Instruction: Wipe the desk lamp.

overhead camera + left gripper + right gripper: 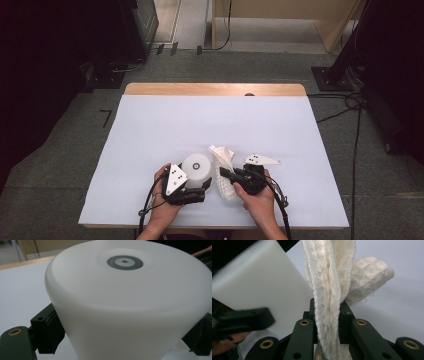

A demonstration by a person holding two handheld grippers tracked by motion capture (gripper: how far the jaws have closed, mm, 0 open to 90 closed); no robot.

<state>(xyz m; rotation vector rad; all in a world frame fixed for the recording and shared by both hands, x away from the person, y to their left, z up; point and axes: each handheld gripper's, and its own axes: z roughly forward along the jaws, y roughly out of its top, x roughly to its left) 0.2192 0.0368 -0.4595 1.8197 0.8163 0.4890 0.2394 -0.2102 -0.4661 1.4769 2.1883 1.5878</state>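
Left gripper (pixel 200 186) clamps white cup (pixel 196 170), upside down on table (pixel 150 150) near front edge. Right gripper (pixel 226 172) pinches waffle cloth (pixel 223 165) just beside cup — wiping apparently not yet started.

No readable text, label, brand or number anywhere. Only mark: a grey ring with a small dotted centre, moulded on the flat top of the white cup (pixel 130 302), no letters legible in it. The grey plate (pixel 176 178) on the gripper just beside the cup carries small dark dots, not characters. The cloth (pixel 332 290) beside the cup shows plain weave, no tag.
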